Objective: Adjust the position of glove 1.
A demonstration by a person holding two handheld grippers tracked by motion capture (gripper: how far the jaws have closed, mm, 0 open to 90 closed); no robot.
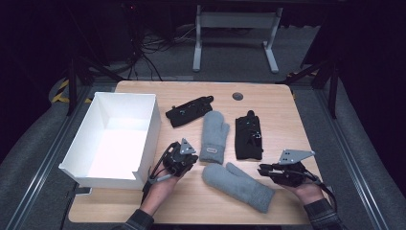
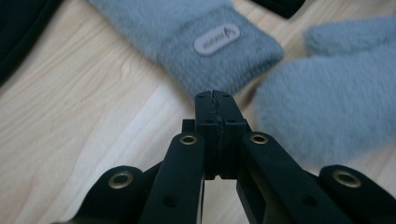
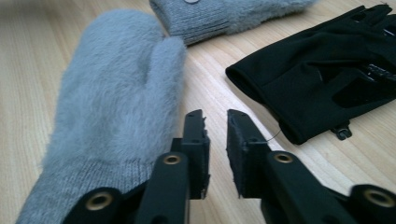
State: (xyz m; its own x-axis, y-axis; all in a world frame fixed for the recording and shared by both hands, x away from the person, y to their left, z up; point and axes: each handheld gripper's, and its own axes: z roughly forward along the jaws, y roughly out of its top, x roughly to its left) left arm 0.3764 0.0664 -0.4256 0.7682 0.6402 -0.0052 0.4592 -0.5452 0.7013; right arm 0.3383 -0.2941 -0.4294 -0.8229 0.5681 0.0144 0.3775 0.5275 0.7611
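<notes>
1. Two grey mittens lie mid-table between your hands: the upright mitten [image 1: 213, 136] with its cuff toward you, and the slanted mitten [image 1: 239, 186] just below it, with the white box [image 1: 144, 143] at your left.
2. Your left gripper [image 1: 189, 160] sits beside the box wall, just left of the upright mitten's cuff; in the left gripper view its jaws are pressed together with nothing between them, the cuff and its oval label [image 2: 216, 39] straight ahead of the tips.
3. Your right gripper [image 1: 265, 168] has its jaws a narrow slot apart, pinching nothing; in the right gripper view the slanted mitten [image 3: 116, 107] lies just to the left of the tips, cuff end nearest.
4. The slanted mitten's long axis runs from its rounded end near your left hand down-right to its cuff near your right hand, so the right gripper looks better placed for that cuff.
5. The upright mitten's axis runs away from you; the left gripper is nearer its cuff.
6. Two black gloves [image 1: 249, 138] lie farther back
</notes>
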